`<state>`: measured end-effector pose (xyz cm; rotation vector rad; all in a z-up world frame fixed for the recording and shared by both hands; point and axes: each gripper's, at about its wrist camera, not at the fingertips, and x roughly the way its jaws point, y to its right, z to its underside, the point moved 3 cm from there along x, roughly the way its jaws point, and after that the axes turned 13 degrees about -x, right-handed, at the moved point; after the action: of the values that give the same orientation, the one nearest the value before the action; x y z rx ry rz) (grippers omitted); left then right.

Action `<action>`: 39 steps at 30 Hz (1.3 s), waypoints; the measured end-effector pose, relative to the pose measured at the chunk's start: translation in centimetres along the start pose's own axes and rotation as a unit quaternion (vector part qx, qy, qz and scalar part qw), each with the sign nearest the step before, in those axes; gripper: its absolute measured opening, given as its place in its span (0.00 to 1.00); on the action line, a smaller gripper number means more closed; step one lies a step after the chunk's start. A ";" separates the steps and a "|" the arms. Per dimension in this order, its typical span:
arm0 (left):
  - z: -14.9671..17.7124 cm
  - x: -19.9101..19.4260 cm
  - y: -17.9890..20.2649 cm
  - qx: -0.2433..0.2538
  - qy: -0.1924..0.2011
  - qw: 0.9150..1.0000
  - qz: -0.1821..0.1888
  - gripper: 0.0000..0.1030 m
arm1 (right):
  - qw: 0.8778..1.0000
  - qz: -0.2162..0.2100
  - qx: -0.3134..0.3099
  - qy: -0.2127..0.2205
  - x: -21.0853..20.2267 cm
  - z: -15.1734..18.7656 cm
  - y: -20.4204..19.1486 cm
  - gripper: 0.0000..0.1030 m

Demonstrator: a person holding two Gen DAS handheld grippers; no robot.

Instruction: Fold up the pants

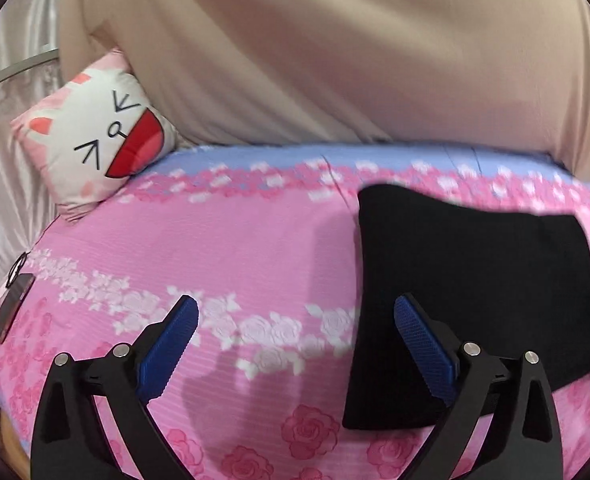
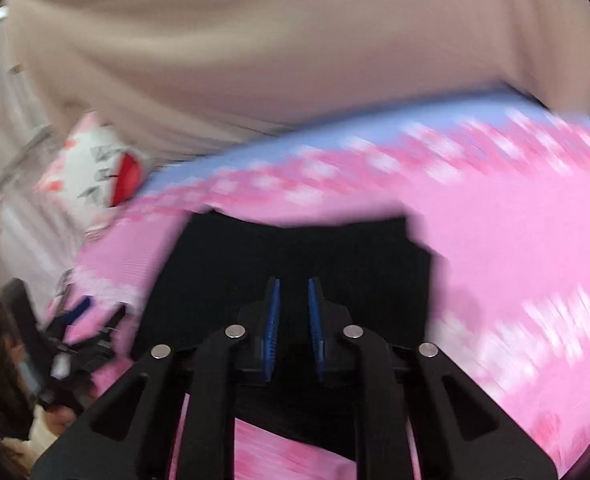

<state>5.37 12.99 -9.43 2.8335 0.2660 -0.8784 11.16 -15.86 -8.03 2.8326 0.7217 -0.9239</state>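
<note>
Left wrist view: the left gripper [image 1: 295,320] sits at the bottom of the frame with its blue-padded fingers [image 1: 169,350] spread wide, released, nothing between them. Beneath them stretches the bed [image 1: 235,240], covered in a pink sheet with rows of white and deep pink roses and a blue band along its far edge. The black pants [image 1: 475,280] lie folded into a compact dark block on the right half of the frame, flat on the sheet; the right-hand finger overlaps their near left corner in the picture, though contact there is unclear. In the upper left, a cat-face cushion [image 1: 99,144] leans at the bed's far edge. A dark flat device [image 1: 11,306] rests on the sheet at the far left. A person's beige shirt [image 1: 335,60] fills the top.

Right wrist view, heavily blurred: the right gripper [image 2: 294,292] is in the lower centre, its blue pads close together with a narrow gap showing between them. The pants [image 2: 295,256] spread dark directly behind and under the fingers; whether any fabric is pinched, I cannot tell. The left gripper [image 2: 81,316] appears smeared at the lower left.
</note>
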 end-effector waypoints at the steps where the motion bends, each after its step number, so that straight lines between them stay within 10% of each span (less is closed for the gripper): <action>1: -0.3 0.0 0.0 -0.004 -0.002 1.000 0.003 0.94 | 1.000 -0.023 -0.011 -0.005 1.9 -1.4 -1.4 0.21; 7: 1.7 3.1 1.7 0.055 -0.019 0.997 -0.043 0.95 | 0.994 -0.007 0.016 -0.107 14.8 -1.3 -0.7 0.21; 11: 0.9 1.8 1.8 0.069 0.010 0.996 -0.060 0.95 | 0.999 -0.002 0.031 -0.028 8.6 -2.7 -0.8 0.25; 15: -0.6 1.5 2.1 0.061 0.019 0.997 -0.040 0.95 | 0.988 0.138 0.033 -0.055 5.1 1.6 4.8 0.28; 19: 0.1 4.0 3.0 0.081 -0.009 0.995 -0.061 0.95 | 0.987 0.083 0.140 0.008 0.0 5.0 7.7 0.26; 22: -0.3 3.3 2.9 0.074 0.002 0.995 -0.060 0.95 | 0.995 0.077 0.058 0.015 -1.9 5.8 4.5 0.36; 25: -0.6 2.7 2.9 0.060 -0.004 0.997 -0.055 0.95 | 0.985 0.158 0.021 -0.061 -0.1 8.7 5.8 0.57; 30: -0.4 -0.2 4.1 0.073 0.011 0.996 -0.041 0.95 | 0.988 0.151 0.042 0.005 -5.0 9.2 4.4 0.57; 34: 0.9 -1.1 6.4 0.086 -0.001 0.996 -0.025 0.95 | 0.976 0.208 -0.034 -0.054 -3.0 11.3 3.7 0.58; 39: 2.5 -2.5 8.8 0.114 -0.009 0.993 -0.010 0.95 | 0.982 0.187 0.002 -0.016 -6.6 11.9 3.9 0.58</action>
<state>3.89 3.62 -9.19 3.0335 0.2045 -0.9961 1.81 -24.53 -14.26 2.8034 0.1690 -0.9011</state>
